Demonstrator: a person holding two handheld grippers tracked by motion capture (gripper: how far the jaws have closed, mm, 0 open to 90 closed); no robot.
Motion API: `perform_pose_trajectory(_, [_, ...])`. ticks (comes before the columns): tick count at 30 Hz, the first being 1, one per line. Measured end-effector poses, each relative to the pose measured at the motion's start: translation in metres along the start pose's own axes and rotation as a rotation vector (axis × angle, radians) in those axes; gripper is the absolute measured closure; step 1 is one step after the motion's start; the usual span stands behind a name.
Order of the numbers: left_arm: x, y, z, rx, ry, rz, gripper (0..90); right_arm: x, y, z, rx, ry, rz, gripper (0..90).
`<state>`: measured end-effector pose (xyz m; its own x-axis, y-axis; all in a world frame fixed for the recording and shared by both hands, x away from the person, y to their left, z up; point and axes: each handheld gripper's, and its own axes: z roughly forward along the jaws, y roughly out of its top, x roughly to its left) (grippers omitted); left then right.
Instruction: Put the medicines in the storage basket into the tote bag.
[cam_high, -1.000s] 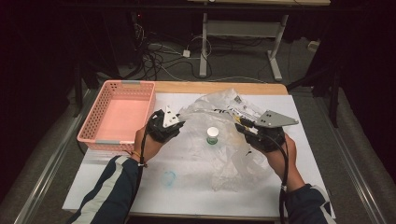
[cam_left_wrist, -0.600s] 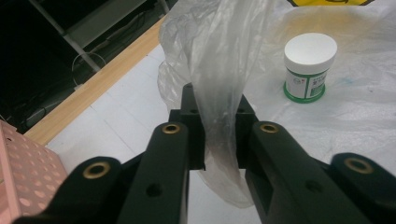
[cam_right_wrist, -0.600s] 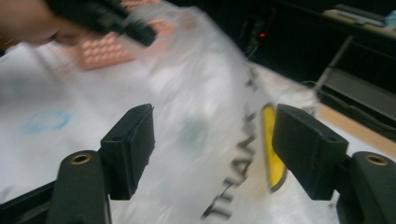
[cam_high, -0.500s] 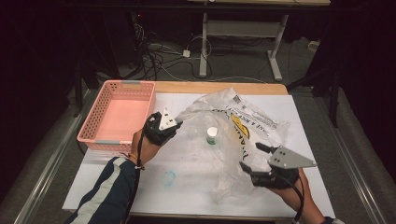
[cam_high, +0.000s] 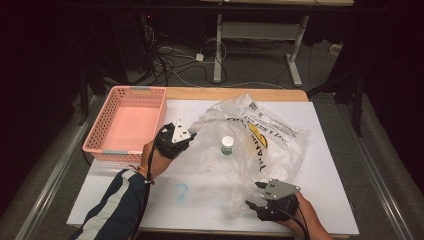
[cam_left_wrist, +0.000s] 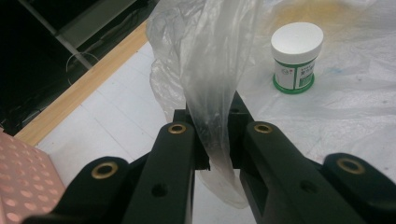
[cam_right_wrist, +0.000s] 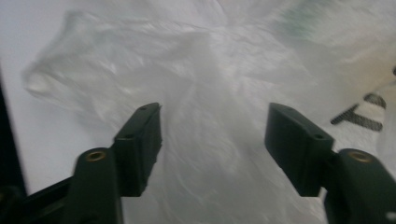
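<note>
The bag lay crumpled mid-table over a white sheet, a jar beneath its film. The left gripper pinched its edge; the right gripper, jaws apart and just closing, hovered at its near corner beside nothing gripped. A basket sat left.

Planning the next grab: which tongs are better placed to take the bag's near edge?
Probably the right tongs: open, at the plastic bag's near edge. The left tongs are shut on its far-left edge.
</note>
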<state>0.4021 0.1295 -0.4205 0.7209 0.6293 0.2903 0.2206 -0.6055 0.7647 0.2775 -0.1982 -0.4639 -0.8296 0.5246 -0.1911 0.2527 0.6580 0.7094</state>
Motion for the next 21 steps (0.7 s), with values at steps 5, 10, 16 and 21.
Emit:
perform_pose_trajectory(5, [-0.001, -0.001, 0.002, 0.0, -0.005, 0.003, 83.5, -0.014, -0.004, 0.003, 0.018, -0.03, 0.047, 71.1])
perform_pose_trajectory(10, [0.001, -0.002, -0.002, -0.037, -0.006, -0.013, 83.5, -0.017, 0.0, -0.009, -0.067, -0.079, 0.057, 87.5])
perform_pose_trajectory(16, [0.006, -0.001, -0.013, -0.067, 0.019, -0.004, 83.6, -0.02, 0.004, -0.026, -0.147, -0.14, 0.06, 89.7])
perform_pose_trajectory(21, [0.008, -0.001, -0.027, -0.089, 0.037, 0.023, 84.4, -0.029, 0.005, -0.045, -0.225, -0.203, 0.082, 89.9])
